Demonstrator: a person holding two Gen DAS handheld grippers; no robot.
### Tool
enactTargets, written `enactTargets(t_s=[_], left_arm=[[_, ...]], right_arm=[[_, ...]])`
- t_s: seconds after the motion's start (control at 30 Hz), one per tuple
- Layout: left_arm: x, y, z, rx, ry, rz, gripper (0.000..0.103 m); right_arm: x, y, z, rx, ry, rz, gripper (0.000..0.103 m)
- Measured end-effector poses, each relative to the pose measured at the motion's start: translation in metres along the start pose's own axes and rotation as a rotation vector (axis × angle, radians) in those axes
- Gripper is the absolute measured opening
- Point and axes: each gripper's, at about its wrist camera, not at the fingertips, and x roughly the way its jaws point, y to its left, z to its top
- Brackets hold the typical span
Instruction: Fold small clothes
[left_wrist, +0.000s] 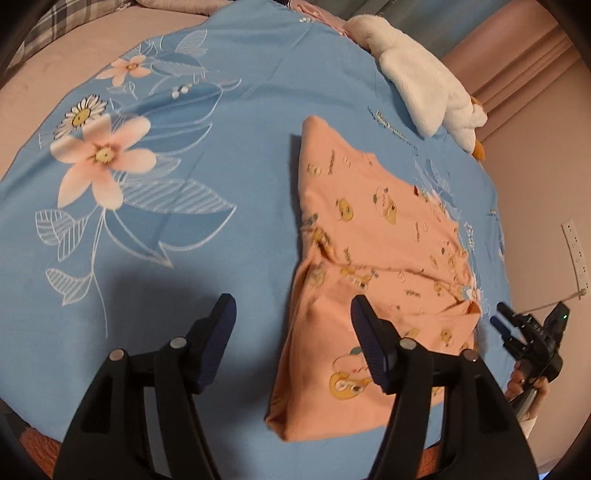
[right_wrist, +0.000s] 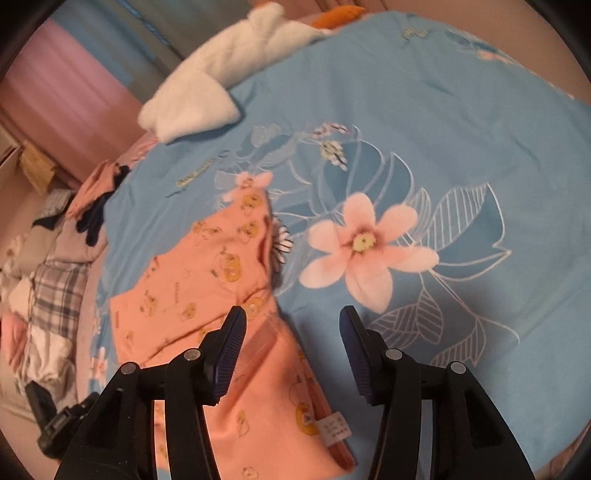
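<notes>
Peach cotton garment with yellow cartoon print (left_wrist: 369, 266), partly folded on the blue floral bedsheet (left_wrist: 221, 155), looks light, limp and non-slip, so the left gripper (left_wrist: 291, 325) and right gripper (right_wrist: 291, 332), both wide and empty over it, should pinch hem corners.

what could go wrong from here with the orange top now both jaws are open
1. The orange top lies loosely folded, with rumpled layers near the left gripper; a regrasp may catch only one layer and undo the fold.
2. The right gripper hangs over the blue sheet beside the hem; closing there could pinch the sheet too.
</notes>
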Motion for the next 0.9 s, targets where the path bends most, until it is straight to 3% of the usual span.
enactTargets(t_s=[0.23,0.3,0.37,0.4,0.47,0.5,0.57,0.9], left_arm=[[0.021,-0.008,-0.016,0.055,0.063,-0.005,0.062],[0.025,-0.014,-0.017,0.077,0.064,-0.008,0.062],[0.029,-0.020,-0.018,0.096,0.063,-0.013,0.061],[0.031,-0.023,-0.018,0.105,0.059,-0.016,0.054],[0.037,-0.028,-0.018,0.124,0.051,0.005,0.027],[0.039,-0.029,-0.018,0.129,0.045,0.037,0.005],[0.038,-0.028,-0.019,0.113,0.029,0.091,0.005],[-0.010,-0.035,-0.021,0.101,-0.114,0.016,0.002]], right_arm=[[0.039,0.023,-0.021,-0.206,0.125,-0.075,0.053],[0.051,0.024,-0.027,-0.220,0.153,-0.091,0.044],[0.056,0.027,-0.031,-0.239,0.152,-0.127,0.023],[0.055,0.029,-0.032,-0.247,0.138,-0.143,0.018],[0.049,0.032,-0.031,-0.244,0.120,-0.141,0.011],[0.046,0.033,-0.030,-0.247,0.114,-0.141,0.010],[0.036,0.037,-0.031,-0.260,0.084,-0.153,0.009],[-0.004,0.037,-0.031,-0.242,0.001,-0.118,0.009]])
